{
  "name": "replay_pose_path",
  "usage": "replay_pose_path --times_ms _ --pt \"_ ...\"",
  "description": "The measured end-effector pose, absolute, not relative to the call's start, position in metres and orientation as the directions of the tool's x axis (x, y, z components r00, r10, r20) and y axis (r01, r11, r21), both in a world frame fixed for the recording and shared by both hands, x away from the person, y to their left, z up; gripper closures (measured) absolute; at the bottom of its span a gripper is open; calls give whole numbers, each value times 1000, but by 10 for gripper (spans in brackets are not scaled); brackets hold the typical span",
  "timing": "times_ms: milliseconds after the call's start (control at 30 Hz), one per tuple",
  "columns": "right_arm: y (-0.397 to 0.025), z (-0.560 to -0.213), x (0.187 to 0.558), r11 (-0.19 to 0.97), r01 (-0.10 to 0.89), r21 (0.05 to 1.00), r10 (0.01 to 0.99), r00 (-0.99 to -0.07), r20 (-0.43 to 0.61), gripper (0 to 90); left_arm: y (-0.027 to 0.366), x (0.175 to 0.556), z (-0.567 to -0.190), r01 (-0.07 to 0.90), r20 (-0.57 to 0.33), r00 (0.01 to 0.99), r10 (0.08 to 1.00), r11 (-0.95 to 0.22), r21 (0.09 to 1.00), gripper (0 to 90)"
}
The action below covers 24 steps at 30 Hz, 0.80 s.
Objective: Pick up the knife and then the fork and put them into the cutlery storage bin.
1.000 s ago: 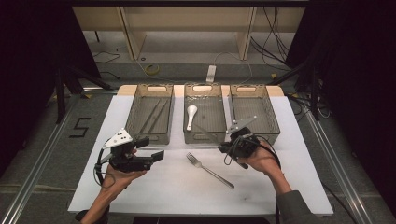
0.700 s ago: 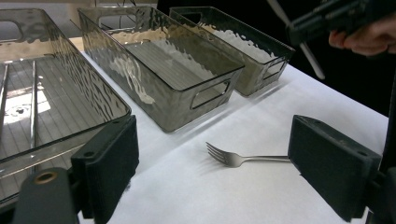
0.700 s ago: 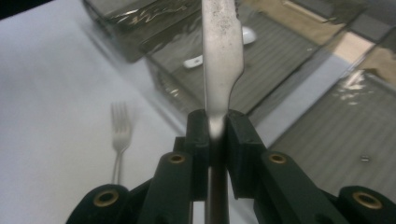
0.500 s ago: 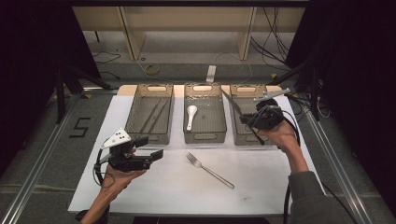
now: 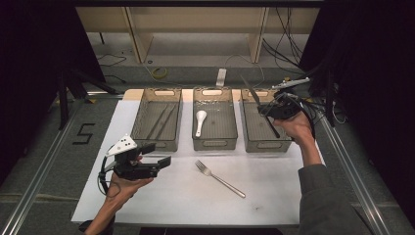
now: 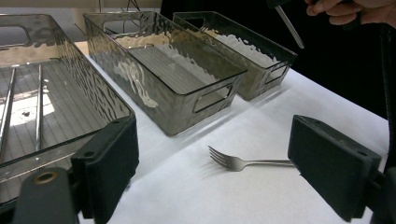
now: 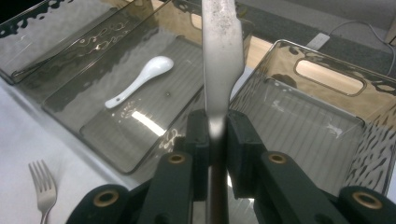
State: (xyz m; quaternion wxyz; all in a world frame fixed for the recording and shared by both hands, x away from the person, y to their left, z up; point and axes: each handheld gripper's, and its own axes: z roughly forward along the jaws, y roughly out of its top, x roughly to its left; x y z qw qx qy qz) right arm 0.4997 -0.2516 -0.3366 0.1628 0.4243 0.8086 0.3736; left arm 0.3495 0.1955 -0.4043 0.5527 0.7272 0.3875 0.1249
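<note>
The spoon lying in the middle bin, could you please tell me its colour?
White spoon, clearest in the right gripper view.

Jaws wide apart, fork on white table, three clear bins

Each of the person's hands carries a matte black two-jaw gripper. The left gripper has a pale grey three-cornered plate on top, dotted with small dark holes, and a black cable loops from its rear at about seven o'clock. Seen from its own camera, its jaws are thick, blocky black pads with rounded corners, and a brass-coloured ringed screw is set in the arm below. The right gripper has the same brass-ringed screws along its black arms, a grey plate and black cables. The right forearm wears a grey sleeve.
</note>
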Motion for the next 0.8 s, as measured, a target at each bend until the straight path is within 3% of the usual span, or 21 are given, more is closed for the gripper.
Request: replay_pose_path --times_ms 800 --pt "-258 -364 529 276 638 719 873 -480 90 809 196 349 -404 424 -246 668 702 -88 901 157"
